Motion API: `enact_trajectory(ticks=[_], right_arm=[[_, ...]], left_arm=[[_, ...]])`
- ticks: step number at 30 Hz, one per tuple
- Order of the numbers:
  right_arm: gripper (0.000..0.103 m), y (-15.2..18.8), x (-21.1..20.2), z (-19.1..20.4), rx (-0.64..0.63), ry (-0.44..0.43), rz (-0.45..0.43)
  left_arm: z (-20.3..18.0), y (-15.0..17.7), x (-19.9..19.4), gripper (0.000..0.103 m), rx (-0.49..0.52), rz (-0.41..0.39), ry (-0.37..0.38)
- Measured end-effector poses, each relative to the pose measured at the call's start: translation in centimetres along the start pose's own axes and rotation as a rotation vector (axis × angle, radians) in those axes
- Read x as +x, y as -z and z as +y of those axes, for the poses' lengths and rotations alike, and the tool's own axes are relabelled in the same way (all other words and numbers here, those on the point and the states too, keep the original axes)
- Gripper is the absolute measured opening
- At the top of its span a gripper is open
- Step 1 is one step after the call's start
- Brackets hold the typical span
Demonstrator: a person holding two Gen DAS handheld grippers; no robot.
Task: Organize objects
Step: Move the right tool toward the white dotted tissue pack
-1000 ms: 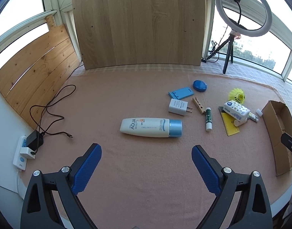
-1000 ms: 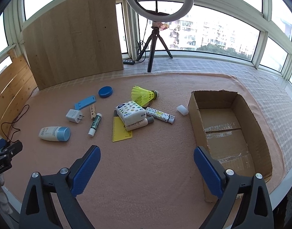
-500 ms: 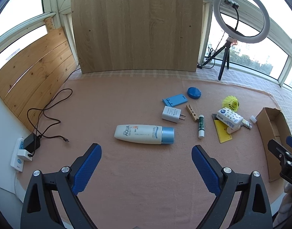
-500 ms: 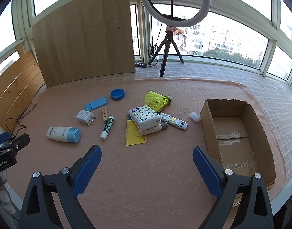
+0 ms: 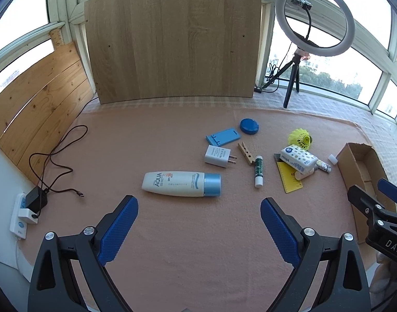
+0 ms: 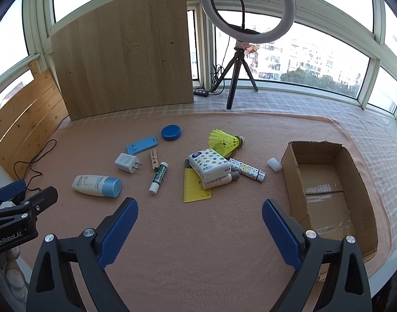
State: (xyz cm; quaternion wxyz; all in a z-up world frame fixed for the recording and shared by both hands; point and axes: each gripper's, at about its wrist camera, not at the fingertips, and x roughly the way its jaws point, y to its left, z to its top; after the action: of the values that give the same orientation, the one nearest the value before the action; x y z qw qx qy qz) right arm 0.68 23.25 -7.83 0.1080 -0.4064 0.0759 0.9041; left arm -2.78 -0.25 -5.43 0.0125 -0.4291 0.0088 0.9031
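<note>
We hold both grippers above the near edge of the surface, jaws spread wide, nothing between them. Left gripper (image 5: pixel 199 209) faces the white sunscreen tube with the light-blue cap (image 5: pixel 181 184), which lies on its side just ahead of the jaws, cap to the right. Right gripper (image 6: pixel 200 210) points at the middle clutter: a yellow plastic ruler (image 6: pixel 196 186) flat, w/ a dotted white tissue pack (image 6: pixel 210 165) on top of it, a yellow shuttlecock (image 6: pixel 224 141) behind. The open brown cardboard box (image 6: pixel 328 161) sits right of the right jaws, nothing inside. Further left: a green-and-white glue stick (image 6: pixel 159 176), a wooden clothespin (image 6: pixel 154 158), a white plug adapter (image 6: pixel 127 162), a blue flat stand (image 6: pixel 142 145), a round blue lid (image 6: pixel 171 132).

Surface is covered w/ a pink cloth (image 5: pixel 146 135); wood boards stand at the back and left, windows around, a ring light on a tripod (image 6: pixel 246 13) behind. Bare cloth lies between the jaws and the items.
</note>
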Motion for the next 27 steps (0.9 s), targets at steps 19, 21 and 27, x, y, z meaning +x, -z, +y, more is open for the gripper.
enact_trajectory(ticks=[19,21,27], right_arm=[[0.095,-0.1,0.3,-0.3,0.004,0.011,0.005],[0.095,-0.3,0.7,-0.5,0.002,0.008,0.008],[0.077,-2.7,4.1,-2.2,0.017,-0.027,0.072]], left_arm=[[0.0,-0.2,0.4,0.097,0.022,0.003,0.001],[0.1,-0.3,0.6,0.097,0.023,0.002,-0.008],[1.1,-0.2,1.5,0.097,0.009,0.012,-0.024]])
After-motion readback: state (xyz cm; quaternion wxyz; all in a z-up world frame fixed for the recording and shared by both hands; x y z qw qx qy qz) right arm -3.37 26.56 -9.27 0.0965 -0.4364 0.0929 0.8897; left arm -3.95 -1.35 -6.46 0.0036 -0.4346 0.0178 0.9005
